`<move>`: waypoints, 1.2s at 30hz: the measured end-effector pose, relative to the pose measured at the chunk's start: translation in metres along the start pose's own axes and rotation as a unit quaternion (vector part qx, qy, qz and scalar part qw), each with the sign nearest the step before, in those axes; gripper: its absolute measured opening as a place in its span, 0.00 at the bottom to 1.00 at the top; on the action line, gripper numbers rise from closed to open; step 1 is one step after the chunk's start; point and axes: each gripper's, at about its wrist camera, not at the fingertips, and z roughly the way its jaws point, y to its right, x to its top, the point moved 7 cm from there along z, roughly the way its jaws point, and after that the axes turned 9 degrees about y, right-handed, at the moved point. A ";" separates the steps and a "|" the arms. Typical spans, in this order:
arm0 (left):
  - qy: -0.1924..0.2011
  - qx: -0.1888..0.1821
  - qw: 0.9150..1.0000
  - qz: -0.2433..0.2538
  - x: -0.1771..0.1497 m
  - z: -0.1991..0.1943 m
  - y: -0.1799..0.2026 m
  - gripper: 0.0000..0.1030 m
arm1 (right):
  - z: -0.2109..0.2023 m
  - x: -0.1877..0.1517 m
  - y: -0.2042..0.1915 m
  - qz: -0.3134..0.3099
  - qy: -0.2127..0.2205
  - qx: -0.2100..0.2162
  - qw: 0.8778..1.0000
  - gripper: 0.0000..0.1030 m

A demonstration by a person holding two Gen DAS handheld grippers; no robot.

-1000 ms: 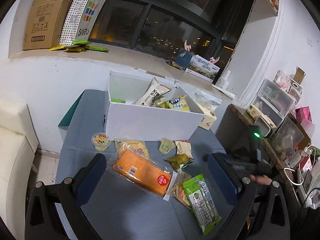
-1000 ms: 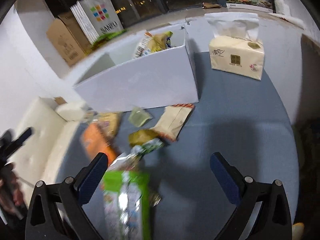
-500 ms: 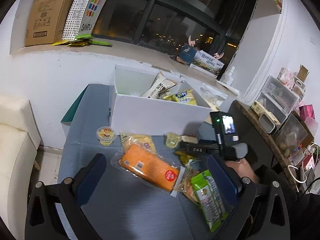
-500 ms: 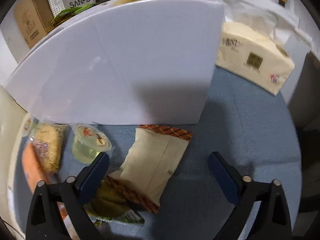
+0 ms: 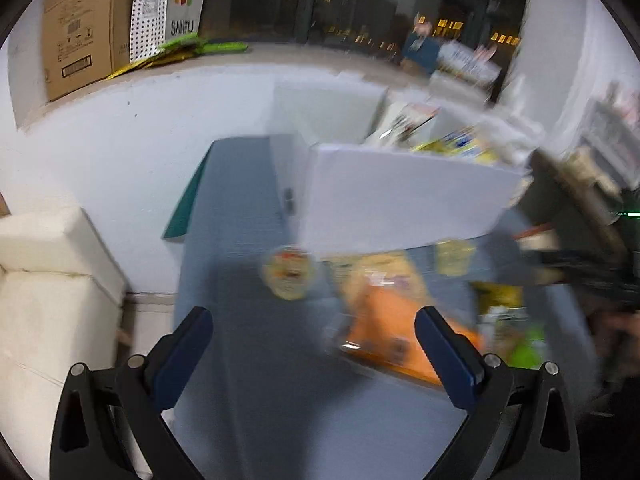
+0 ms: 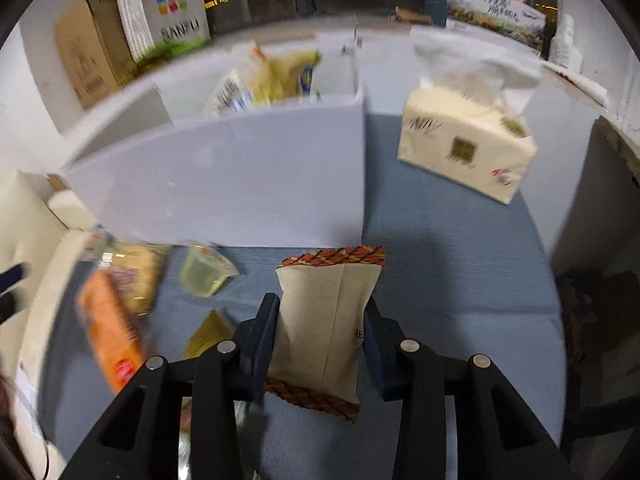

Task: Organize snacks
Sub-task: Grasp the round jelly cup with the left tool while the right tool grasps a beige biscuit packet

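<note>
Now — right tongs (image 6: 320,330) tight around beige snack packet (image 6: 326,316).

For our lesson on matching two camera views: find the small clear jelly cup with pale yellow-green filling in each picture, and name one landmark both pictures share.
Left wrist view: the jelly cup is right of centre, blurred, just below the white box.
Right wrist view: the jelly cup is left of centre, tipped, just below the same box's front wall, left of the beige snack packet.
Shared landmark: the white box.
</note>
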 end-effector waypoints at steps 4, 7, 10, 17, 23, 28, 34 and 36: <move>-0.033 0.006 0.999 0.017 0.002 0.038 -0.011 0.99 | -0.045 0.002 -0.002 -0.001 0.032 0.022 0.999 0.42; -0.038 0.007 0.999 0.036 0.005 0.052 -0.012 0.99 | -0.070 0.006 -0.006 -0.004 0.047 0.030 0.998 0.42; -0.051 0.012 0.998 0.043 0.006 0.065 -0.013 0.92 | -0.083 0.000 -0.009 -0.008 0.053 0.035 0.998 0.42; -0.077 -0.021 0.996 0.047 -0.001 0.081 -0.009 0.43 | -0.092 -0.009 -0.017 -0.007 0.049 0.053 0.997 0.42; -0.021 -0.044 0.998 0.032 0.007 0.045 -0.010 0.35 | -0.089 -0.008 -0.023 -0.010 0.050 0.061 0.997 0.42; 0.042 -0.075 0.996 0.016 0.028 -0.005 0.001 0.35 | -0.084 0.001 -0.039 -0.015 0.053 0.082 0.995 0.42; 0.114 -0.124 0.986 -0.007 0.095 -0.053 0.028 0.35 | -0.074 0.045 -0.065 -0.023 0.069 0.114 0.991 0.42; 0.128 -0.120 0.985 0.005 0.116 -0.056 0.034 0.35 | -0.066 0.070 -0.073 -0.022 0.078 0.123 0.989 0.42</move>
